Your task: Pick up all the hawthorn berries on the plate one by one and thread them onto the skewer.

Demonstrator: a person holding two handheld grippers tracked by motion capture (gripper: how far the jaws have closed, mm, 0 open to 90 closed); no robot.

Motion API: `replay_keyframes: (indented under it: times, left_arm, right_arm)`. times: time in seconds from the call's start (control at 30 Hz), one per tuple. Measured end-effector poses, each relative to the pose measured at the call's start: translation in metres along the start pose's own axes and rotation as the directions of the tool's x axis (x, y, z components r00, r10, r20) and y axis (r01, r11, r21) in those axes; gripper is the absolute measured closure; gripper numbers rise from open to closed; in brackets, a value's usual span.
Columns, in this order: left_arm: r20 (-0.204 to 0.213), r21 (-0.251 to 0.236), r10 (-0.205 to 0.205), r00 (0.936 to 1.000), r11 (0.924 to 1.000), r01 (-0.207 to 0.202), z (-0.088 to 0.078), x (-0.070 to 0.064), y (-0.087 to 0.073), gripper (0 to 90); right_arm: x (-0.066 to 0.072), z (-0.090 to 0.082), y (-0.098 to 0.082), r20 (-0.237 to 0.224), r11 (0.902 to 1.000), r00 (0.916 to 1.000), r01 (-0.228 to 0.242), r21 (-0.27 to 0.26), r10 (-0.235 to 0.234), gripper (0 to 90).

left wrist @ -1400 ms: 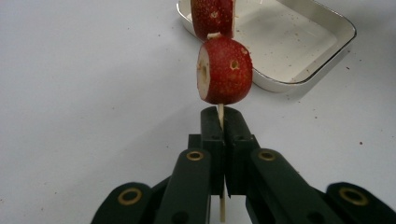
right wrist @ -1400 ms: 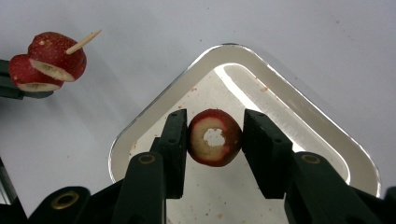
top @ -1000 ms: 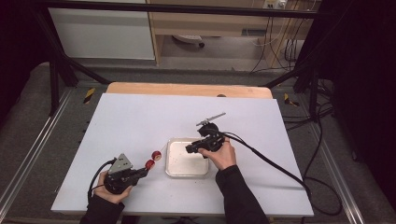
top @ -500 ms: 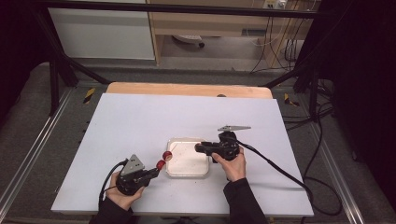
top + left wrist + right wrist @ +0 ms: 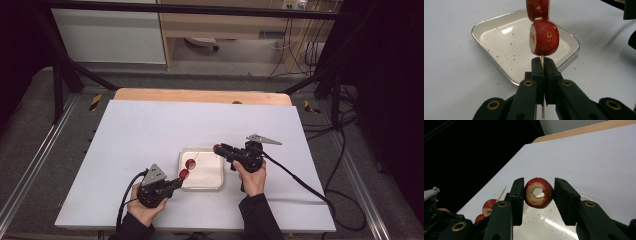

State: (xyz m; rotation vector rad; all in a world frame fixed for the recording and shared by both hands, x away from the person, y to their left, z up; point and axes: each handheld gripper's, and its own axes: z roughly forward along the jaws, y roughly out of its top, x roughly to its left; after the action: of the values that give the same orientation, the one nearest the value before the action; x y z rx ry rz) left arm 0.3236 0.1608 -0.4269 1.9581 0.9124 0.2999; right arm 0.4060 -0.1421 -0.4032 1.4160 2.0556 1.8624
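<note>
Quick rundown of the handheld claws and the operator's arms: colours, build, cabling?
Both claws, left claw and right claw, are black, each with two flat-faced blocky jaws on linkage arms with brass-coloured pivot rings. A grey three-cornered plate sits on top of each. A black cable trails from each body. The person wears dark long sleeves.

Skewer (image 5: 542, 62): thin wood, two red cored fruit pieces (image 5: 544, 37) threaded on it, slanted over the tray (image 5: 212, 181). Third fruit ring (image 5: 538, 193): red skin, pale flesh, hollow centre, upright above the tray's right edge.
</note>
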Motion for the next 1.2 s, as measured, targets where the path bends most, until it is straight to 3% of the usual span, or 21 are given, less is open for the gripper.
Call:
replay_keyframes:
  times: [0.47,0.87,1.2]
  left_arm:
    - [0.011,-0.026,-0.025,0.9996,0.9993,0.025,0.012,-0.014,0.003,87.9]
    - [0.041,-0.047,-0.072,0.9966,0.9962,0.074,0.021,-0.027,0.011,87.9]
    - [0.033,-0.070,-0.088,0.9956,0.9935,0.090,0.029,-0.033,0.017,87.9]
  right_arm:
    - [0.003,-0.002,0.004,-0.027,0.9931,0.9994,-0.024,-0.115,0.021,61.7]
    - [0.004,0.000,0.005,-0.035,0.9775,0.9986,-0.045,-0.206,0.039,61.7]
    - [0.005,0.003,0.002,-0.043,0.9630,0.9982,-0.053,-0.264,0.043,61.7]
